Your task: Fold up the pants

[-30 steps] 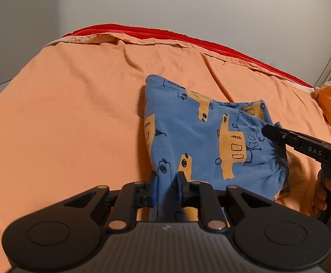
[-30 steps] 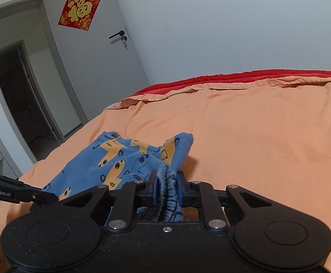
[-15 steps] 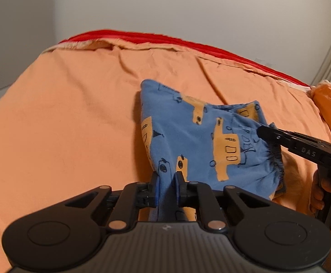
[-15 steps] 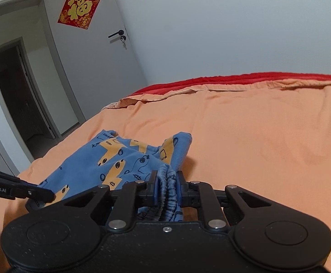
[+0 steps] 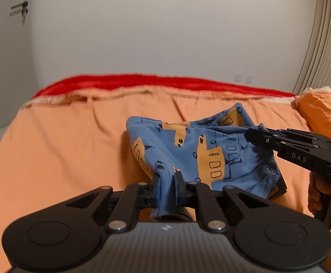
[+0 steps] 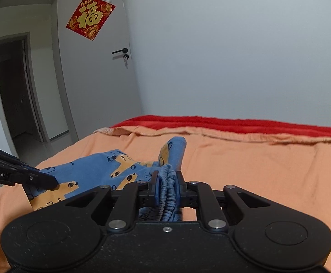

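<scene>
1. Orange bedding (image 5: pixel 58 150) covers the whole bed, soft and lightly creased, and it is the working surface for both tools.
2. Nearest, the left gripper (image 5: pixel 166 190) is clamped on a hem corner of the blue pants (image 5: pixel 188 150), cloth bunched between its jaws.
3. At about three o'clock from it, the right gripper (image 6: pixel 166 190) pinches the gathered elastic waistband (image 6: pixel 168 182).
4. Since a second ago both corners have come up off the bed, so the near edge now hangs lifted while the far part lies on the cover; I'd judge a fold-over toward twelve o'clock is starting.
5. Thin jersey with yellow vehicle prints, it sags limply between the grips.
6. Beyond, a red blanket (image 5: pixel 142 83) edges the bed under a plain wall.
</scene>
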The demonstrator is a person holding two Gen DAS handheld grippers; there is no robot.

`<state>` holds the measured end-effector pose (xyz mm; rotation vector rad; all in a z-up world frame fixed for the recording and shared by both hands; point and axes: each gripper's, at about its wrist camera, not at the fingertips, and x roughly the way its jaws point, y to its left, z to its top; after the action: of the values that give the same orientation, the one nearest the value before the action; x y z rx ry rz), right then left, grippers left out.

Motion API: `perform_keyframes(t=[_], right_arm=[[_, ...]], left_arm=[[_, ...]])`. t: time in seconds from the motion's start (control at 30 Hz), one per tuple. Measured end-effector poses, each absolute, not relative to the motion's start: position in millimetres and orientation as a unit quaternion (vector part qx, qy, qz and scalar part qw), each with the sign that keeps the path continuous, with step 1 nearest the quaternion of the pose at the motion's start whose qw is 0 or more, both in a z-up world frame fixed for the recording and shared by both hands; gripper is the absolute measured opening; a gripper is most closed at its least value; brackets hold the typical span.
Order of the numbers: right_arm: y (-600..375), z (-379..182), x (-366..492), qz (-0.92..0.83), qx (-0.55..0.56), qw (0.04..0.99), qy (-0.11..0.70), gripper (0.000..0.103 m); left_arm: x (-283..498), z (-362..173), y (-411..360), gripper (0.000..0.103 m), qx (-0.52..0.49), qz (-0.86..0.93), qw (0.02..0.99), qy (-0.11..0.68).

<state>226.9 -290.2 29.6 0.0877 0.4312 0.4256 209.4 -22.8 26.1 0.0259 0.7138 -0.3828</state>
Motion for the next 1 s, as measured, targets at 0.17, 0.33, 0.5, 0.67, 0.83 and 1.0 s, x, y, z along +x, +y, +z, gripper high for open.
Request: perform_keyframes(t=[0.17,0.33,0.5,0.67,0.83,1.0], right_arm=[[-300.1,28.6,265.8,0.196,0.061,0.954,0.219,0.013],[-302.0,12.0,289.0,0.190,0.062,0.948,0.248,0.013],[-302.9,-6.6,293.3,0.183,0.064,0.943,0.272,0.013],[-305.0,-12.1,293.7,0.176,0.077,0.941,0.278,0.015],[-305.8,-11.6,291.6,0.157,0.076,0.946,0.274,0.028],[-308.0,-5.7,282.9,0.148,0.071,0.950,0.264,0.051]], left_arm=[[240.7,21.9,-29.4,0.012,0.004,-0.181,0.927,0.328],[255.1,1.2,-31.4,0.012,0.002,-0.178,0.923,0.340],[254.6,-13.8,-29.5,0.012,0.012,-0.173,0.919,0.354],[257.3,-14.7,-23.9,0.013,0.003,-0.167,0.914,0.370],[257.5,-13.2,-24.5,0.018,0.005,-0.158,0.913,0.377],[252.5,-8.5,-22.0,0.055,-0.001,-0.148,0.917,0.369]])
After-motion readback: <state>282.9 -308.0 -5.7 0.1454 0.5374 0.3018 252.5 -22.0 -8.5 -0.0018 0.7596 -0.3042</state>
